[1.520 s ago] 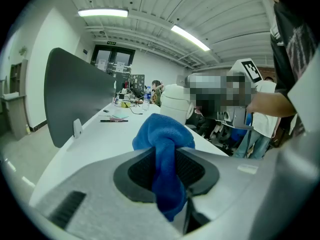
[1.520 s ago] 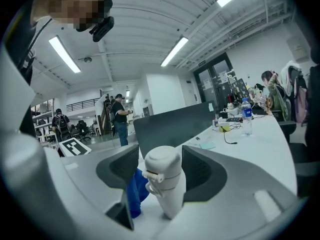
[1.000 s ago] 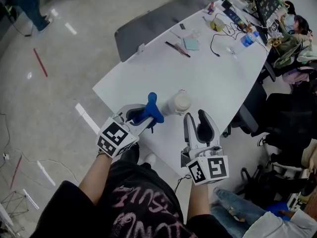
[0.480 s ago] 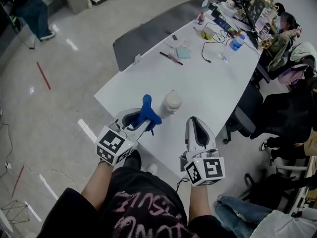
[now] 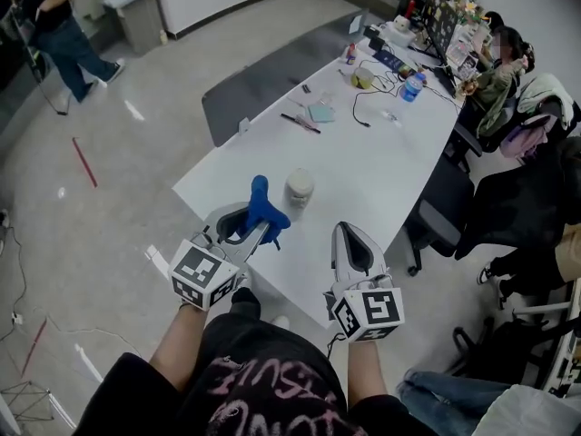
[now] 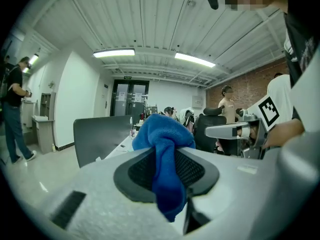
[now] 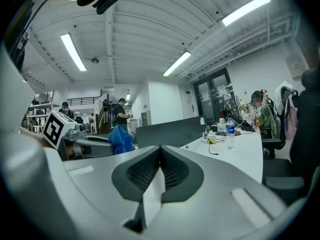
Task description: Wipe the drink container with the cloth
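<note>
The left gripper point(image 5: 257, 232) has its fingers clamped on a blue cloth point(image 5: 262, 205), which bunches up above them. The white drink container point(image 5: 299, 189) stands upright near the corner of the white tabletop point(image 5: 390, 143), at about 2 o'clock from the cloth. The right gripper point(image 5: 350, 232), at the container's 5 o'clock, has just closed its fingers together on nothing

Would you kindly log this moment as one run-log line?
left claw: shut on blue cloth | right claw: just closed, empty | drink container: upright on table, not held
</note>
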